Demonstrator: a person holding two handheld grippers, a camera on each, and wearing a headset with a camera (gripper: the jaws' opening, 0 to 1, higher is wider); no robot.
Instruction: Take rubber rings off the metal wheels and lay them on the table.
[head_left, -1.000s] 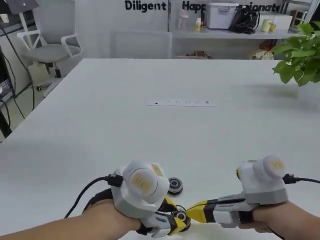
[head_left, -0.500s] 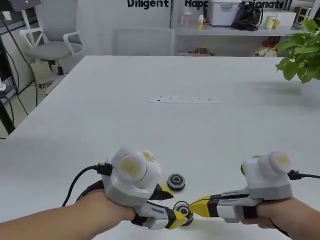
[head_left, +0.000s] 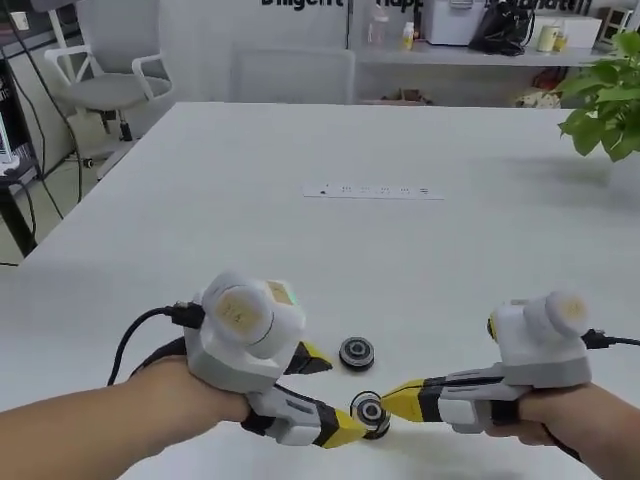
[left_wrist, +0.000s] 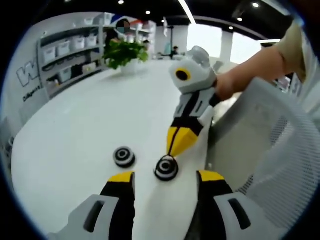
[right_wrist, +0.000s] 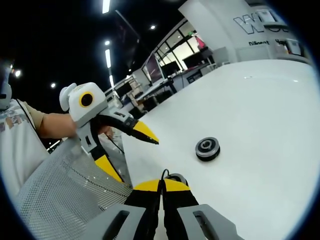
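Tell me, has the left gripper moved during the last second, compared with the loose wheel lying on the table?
Yes. In the head view the left gripper has drawn leftward, away from the loose wheel.

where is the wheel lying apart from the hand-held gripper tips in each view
Head view: free wheel, low centre on the table.
Left gripper view: free wheel, left of centre.
Right gripper view: free wheel, right of centre.
Shared landmark: second wheel beside it, nearer the person.

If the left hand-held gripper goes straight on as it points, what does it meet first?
Most likely the nearer metal wheel, ahead between its open jaws; the right hand-held gripper, shut, sits just behind it.
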